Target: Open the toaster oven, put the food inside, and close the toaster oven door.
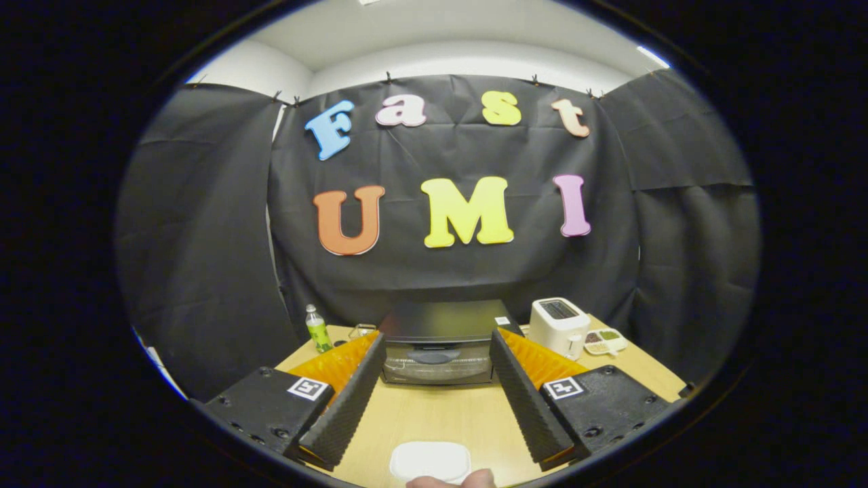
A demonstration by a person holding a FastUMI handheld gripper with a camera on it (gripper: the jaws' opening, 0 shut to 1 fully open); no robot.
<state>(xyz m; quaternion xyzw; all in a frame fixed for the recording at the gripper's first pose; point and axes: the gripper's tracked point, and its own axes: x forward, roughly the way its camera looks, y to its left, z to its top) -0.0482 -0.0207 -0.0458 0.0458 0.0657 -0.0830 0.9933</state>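
Note:
A black toaster oven point(439, 337) stands at the back of the wooden table point(441, 413), its glass door shut with the handle across the top of the door. It sits straight ahead, just beyond my fingertips. My gripper point(437, 346) is open, fingers spread wide, nothing between them. A white rounded dish point(430, 461) lies on the table between the fingers' bases, close to me. I cannot tell whether it holds food. A fingertip of a person point(453, 480) shows at its near edge.
A white slot toaster point(559, 326) stands right of the oven, with a small divided dish of food point(604, 341) beside it. A green-labelled bottle point(317, 329) and a small glass object point(362, 331) stand left of the oven. Black cloth walls close the booth behind.

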